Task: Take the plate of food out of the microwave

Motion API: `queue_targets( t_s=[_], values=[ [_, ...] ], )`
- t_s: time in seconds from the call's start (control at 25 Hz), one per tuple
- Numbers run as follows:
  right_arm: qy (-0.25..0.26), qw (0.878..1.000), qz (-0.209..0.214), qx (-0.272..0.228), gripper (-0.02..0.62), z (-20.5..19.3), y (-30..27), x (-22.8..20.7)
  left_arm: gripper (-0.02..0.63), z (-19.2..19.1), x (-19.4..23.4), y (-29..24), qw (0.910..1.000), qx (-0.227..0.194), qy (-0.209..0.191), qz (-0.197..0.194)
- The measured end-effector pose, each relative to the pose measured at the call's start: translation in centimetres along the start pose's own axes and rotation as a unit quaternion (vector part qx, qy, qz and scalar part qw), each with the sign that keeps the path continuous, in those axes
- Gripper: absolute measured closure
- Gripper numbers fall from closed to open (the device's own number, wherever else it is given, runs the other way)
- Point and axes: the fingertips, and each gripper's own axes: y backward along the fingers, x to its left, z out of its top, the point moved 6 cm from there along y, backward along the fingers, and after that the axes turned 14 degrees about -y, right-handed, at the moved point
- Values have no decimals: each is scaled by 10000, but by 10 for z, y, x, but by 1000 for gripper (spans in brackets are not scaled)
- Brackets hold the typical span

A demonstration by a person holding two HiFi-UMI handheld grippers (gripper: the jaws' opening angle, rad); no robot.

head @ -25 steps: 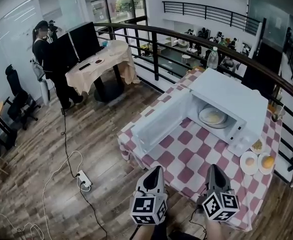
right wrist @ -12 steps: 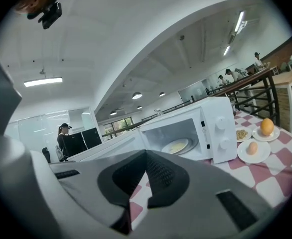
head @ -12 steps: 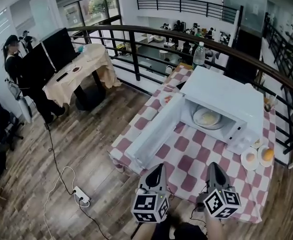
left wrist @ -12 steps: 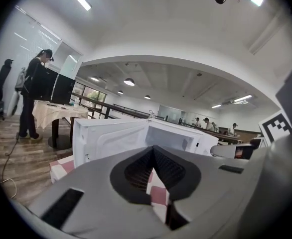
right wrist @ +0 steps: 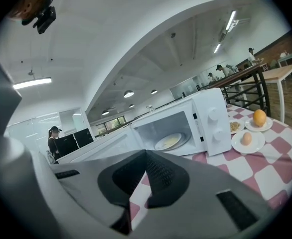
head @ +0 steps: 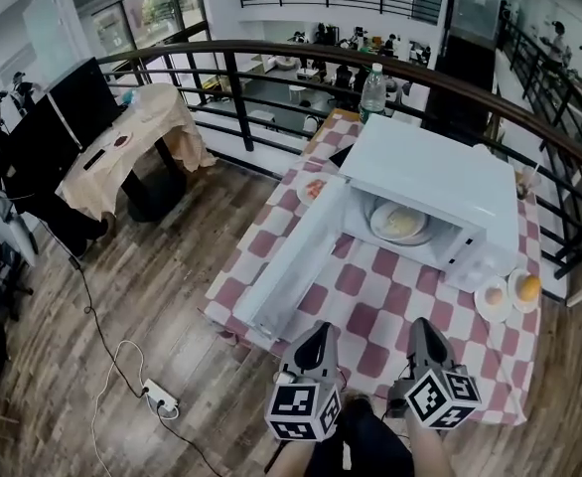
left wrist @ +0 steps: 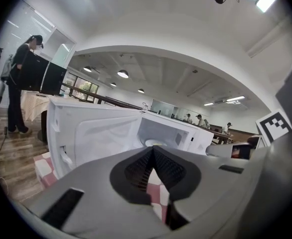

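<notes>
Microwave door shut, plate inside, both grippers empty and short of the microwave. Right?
Not quite: the door is open, swung out to the left, as the head view shows. The rest holds: the plate sits inside the microwave, and the left gripper and right gripper are empty, short of it.

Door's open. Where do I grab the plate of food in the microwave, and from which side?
Pinch the plate's near rim, coming in through the microwave's open front. It lies flat, walled in on every other side; the door stands open at left, so the right gripper likely reaches easier.
</notes>
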Motion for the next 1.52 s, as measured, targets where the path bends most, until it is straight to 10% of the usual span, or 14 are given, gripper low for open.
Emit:
queue_targets(
  t_s=[1.52],
  values=[
    [-975,9895,-30,1068,563,47,-161,-85,600,-15,-25,-187,9938,1076,272,29]
  ],
)
